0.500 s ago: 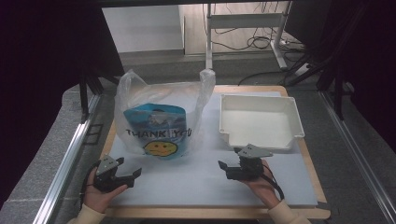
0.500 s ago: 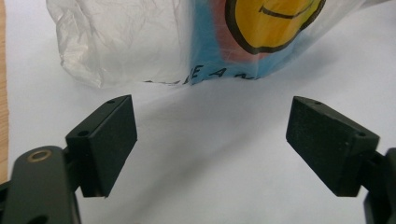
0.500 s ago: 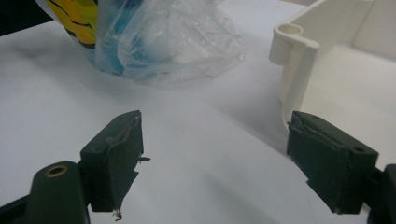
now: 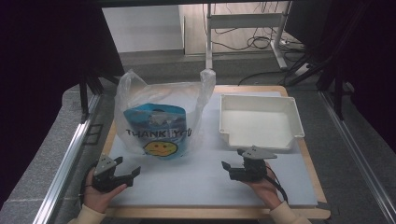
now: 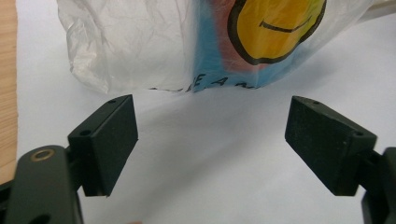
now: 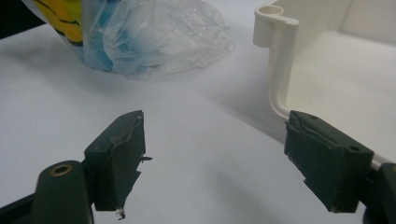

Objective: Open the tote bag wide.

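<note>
Both grippers gape near plastic bag [image 4: 161, 123].

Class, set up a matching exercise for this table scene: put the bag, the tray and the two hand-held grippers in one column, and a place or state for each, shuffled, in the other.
Things:
1. bag
2. tray
3. left hand-held gripper
4. right hand-held gripper

Places or states:
A. white, nothing inside, right side of the mat
B. open, just in front of the tray
C. clear plastic with a yellow smiley face
D. open, in front of the bag, at the mat's left

Pairs: 1-C, 2-A, 3-D, 4-B
</note>
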`<move>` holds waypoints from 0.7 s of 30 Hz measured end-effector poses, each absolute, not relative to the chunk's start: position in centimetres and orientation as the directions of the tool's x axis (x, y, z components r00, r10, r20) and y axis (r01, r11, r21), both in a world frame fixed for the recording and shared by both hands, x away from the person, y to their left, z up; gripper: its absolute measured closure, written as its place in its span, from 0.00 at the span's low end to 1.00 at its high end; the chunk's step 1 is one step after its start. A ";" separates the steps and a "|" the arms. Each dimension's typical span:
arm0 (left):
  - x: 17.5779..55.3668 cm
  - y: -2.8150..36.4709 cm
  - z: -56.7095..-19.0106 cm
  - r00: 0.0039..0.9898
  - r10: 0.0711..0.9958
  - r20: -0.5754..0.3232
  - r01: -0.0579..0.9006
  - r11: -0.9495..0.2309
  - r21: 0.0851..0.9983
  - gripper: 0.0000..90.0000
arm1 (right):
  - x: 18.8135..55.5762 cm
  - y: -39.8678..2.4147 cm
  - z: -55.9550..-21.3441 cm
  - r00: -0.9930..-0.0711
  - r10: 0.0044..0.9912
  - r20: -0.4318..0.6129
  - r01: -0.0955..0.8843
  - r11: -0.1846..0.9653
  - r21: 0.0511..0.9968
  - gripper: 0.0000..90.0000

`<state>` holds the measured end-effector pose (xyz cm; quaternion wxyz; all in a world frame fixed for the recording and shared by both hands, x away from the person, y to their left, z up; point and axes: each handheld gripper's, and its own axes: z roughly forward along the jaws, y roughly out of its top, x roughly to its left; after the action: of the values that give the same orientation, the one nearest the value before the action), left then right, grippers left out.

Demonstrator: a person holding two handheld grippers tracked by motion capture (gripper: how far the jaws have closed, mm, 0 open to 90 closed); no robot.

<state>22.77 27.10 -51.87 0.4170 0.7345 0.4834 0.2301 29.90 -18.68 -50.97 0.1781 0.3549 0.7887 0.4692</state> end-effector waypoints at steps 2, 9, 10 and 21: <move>22.7 27.1 -51.8 0.435 0.899 -0.059 0.500 -0.186 0.846 0.18 | 29.8 -18.7 -50.8 -0.682 0.730 0.051 0.390 0.303 0.870 0.24; 22.8 27.3 -51.7 0.444 0.894 -0.066 0.493 -0.183 0.850 0.19 | 30.1 -18.6 -51.1 -0.682 0.732 0.018 0.381 0.334 0.862 0.24; 22.7 27.3 -51.6 0.438 0.896 -0.070 0.498 -0.177 0.849 0.20 | 30.1 -18.6 -51.3 -0.682 0.731 0.009 0.382 0.346 0.857 0.24; 22.3 27.2 -50.4 0.447 0.891 -0.078 0.501 -0.177 0.847 0.26 | 29.6 -18.3 -51.4 -0.690 0.724 -0.009 0.372 0.365 0.853 0.25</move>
<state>22.29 27.21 -50.44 0.4310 0.7332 0.4748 0.2261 29.63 -18.30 -51.36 0.1962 0.3412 0.8026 0.4483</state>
